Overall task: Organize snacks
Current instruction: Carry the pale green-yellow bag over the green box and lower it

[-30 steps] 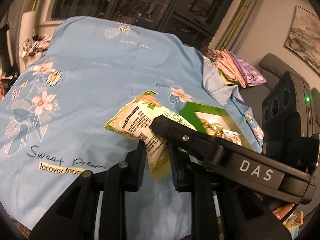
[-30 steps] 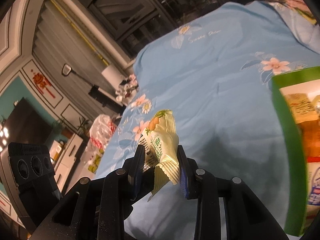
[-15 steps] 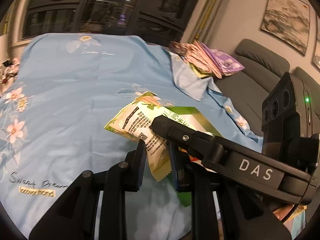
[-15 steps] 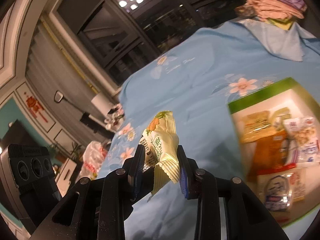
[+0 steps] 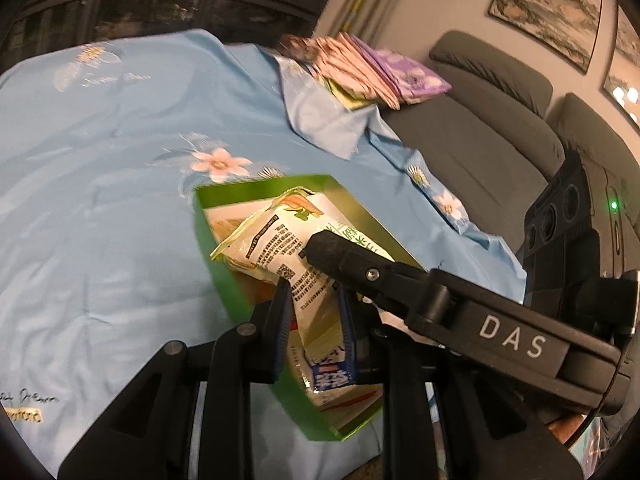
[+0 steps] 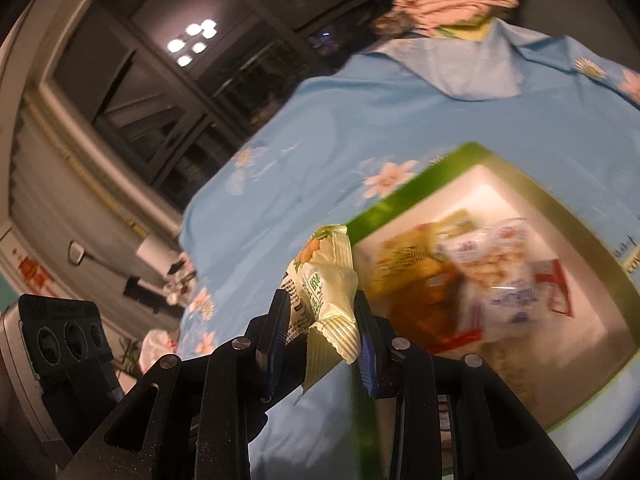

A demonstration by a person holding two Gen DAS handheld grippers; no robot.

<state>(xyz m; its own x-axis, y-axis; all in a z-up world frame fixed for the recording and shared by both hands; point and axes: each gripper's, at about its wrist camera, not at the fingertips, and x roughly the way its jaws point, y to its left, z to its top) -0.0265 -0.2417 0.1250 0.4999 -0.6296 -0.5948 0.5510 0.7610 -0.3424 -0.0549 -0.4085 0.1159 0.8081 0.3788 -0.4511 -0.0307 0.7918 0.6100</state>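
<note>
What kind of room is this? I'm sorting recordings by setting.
Most likely a home living room: a grey sofa, framed paintings on the wall, and large dark windows behind a surface draped in a blue floral cloth.

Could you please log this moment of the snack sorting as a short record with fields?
left gripper: shut on snack packet, held over the green box
right gripper: shut on the same packet, by its crimped end
green box: open, on the blue cloth, already holding several snack packs
packet vs box: above the box's near corner, not yet released
background: sofa beside the cloth, folded fabrics at the far edge
</note>
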